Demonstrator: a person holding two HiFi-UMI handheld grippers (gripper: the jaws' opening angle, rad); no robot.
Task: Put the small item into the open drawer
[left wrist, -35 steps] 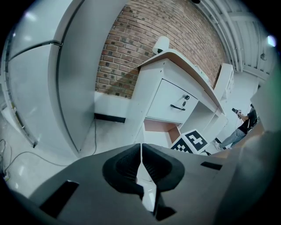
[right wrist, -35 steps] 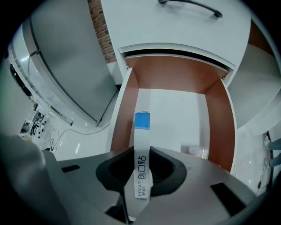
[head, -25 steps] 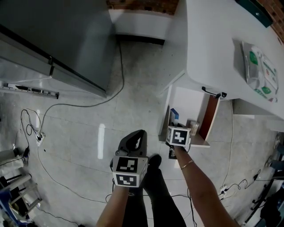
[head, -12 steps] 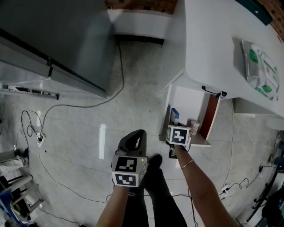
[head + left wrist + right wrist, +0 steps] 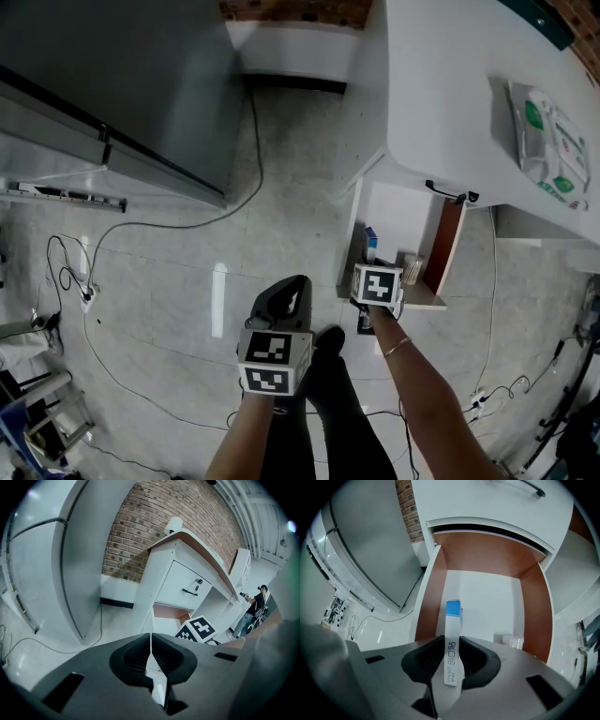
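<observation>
The right tool (image 5: 452, 663) holds a small box (image 5: 453, 630), white with a blue end, upright inside the open drawer (image 5: 432, 590) under the white bench (image 5: 450, 103), near the drawer's left wall. Its jaws are opening, apparently to let go, though the pads still seem to touch the box. The left tool (image 5: 151, 660), jaws together and empty, hangs over the floor, likely kept out of the way. Compared with a second ago, both tools and the box have barely moved.

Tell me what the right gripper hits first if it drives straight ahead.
Probably the white floor of the open drawer; the slim box between the opening jaws of the right gripper would meet it first. Depth is unclear.
</observation>
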